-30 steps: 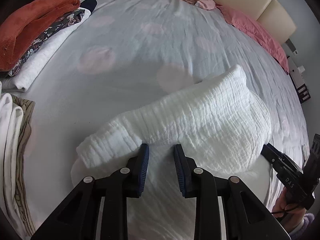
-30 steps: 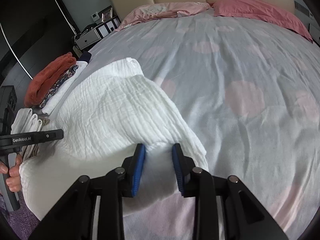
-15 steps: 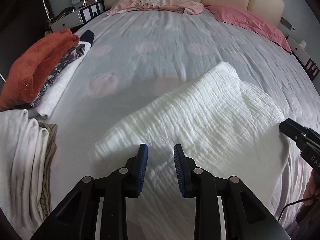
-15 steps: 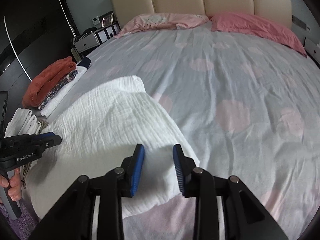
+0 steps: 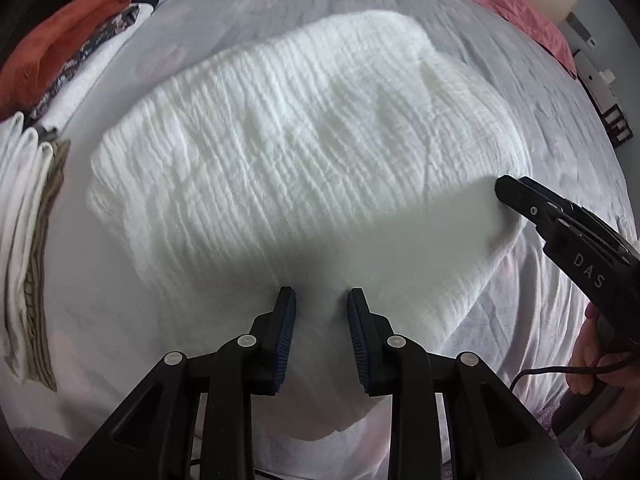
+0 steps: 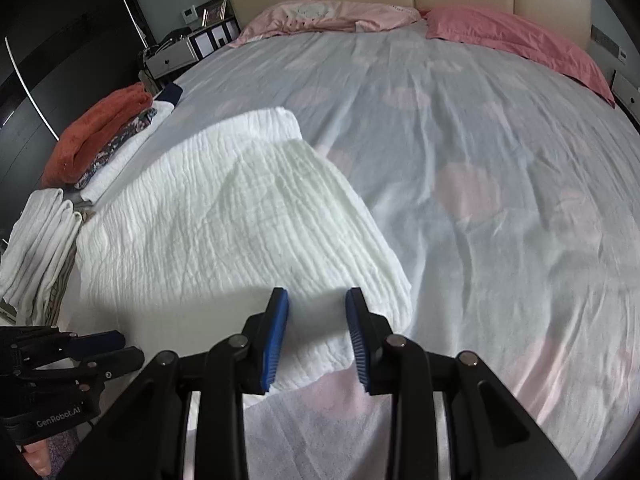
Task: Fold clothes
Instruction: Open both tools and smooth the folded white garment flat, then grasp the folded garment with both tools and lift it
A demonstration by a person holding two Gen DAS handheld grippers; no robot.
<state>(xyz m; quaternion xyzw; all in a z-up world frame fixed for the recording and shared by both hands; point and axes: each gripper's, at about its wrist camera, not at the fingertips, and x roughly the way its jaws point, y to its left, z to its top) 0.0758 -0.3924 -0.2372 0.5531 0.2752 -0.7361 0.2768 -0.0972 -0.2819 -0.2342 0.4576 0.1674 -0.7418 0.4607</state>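
White crinkled muslin cloth point(image 5: 304, 168), folded over once, lying centre frame on pale grey bed sheet with faded pink spots point(image 6: 480, 200).

Left gripper point(image 5: 322, 300) at lower centre, blue pads parted, fabric showing between them, no pinch visible. Right gripper point(image 6: 316, 300) likewise parted over the cloth's near corner, holding nothing. Stack of folded garments, rust-orange on top point(image 6: 100, 136), upper left. Advice for this step: seat each pad fully on a near corner, catching both layers, lift evenly, and carry the fold straight so edges meet.
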